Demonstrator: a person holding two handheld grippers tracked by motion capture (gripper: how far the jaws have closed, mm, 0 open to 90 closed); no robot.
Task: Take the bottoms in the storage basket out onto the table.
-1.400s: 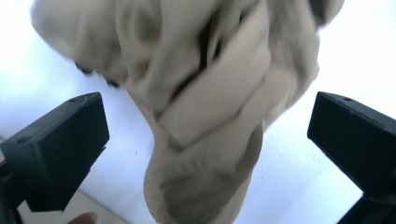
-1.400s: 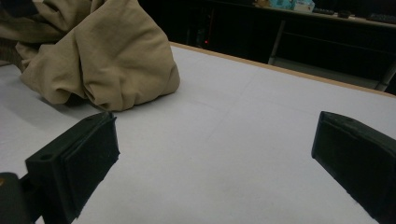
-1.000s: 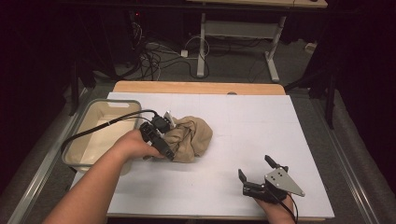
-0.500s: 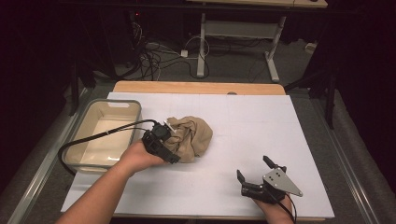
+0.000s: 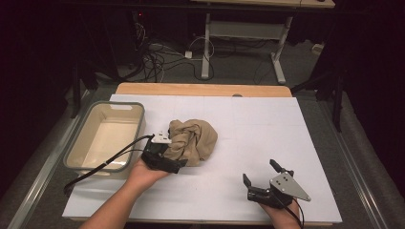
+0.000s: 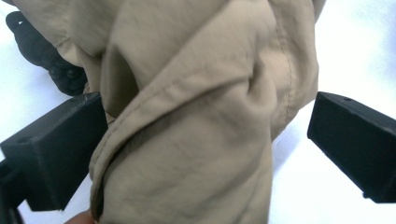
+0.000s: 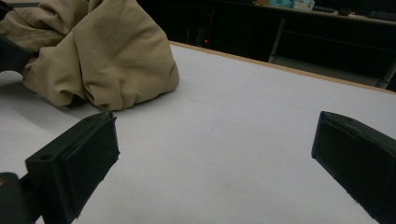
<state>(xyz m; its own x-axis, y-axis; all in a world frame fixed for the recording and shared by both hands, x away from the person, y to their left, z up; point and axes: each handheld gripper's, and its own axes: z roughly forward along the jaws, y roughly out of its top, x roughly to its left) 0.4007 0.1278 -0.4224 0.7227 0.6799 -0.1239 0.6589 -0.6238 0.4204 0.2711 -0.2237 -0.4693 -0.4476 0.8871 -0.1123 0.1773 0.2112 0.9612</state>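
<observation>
High view: white sheet [image 5: 248,143] covers a wooden table [image 5: 200,89]; the wood shows as a strip along the far edge. Dark room beyond, grey floor, a tangle of cables [image 5: 157,52] and a pale desk frame [image 5: 239,33] behind the table. Crumpled tan cloth [image 5: 193,140] lies left of centre on the sheet. Beige tub [image 5: 79,150] with grey rim stands at the left edge, just beside the cloth. Left gripper [image 5: 165,155] is pushed against the near-left side of the cloth, its cable running off past the tub. Right gripper [image 5: 260,174] rests near the front right edge, well apart from the cloth, jaws spread.

Left gripper view: tan cloth [image 6: 196,116] bunched between the two black jaws. Left jaw touches the fabric; right jaw stands clear of it, with white sheet [image 6: 355,42] showing in the gap. Jaws apart, not clamped.

Right gripper view: jaws wide apart with nothing between them, over bare white sheet [image 7: 224,154]. Cloth [image 7: 98,51] heaped at upper left, farther off. Dark room and desk frame [image 7: 280,32] behind the table edge.
</observation>
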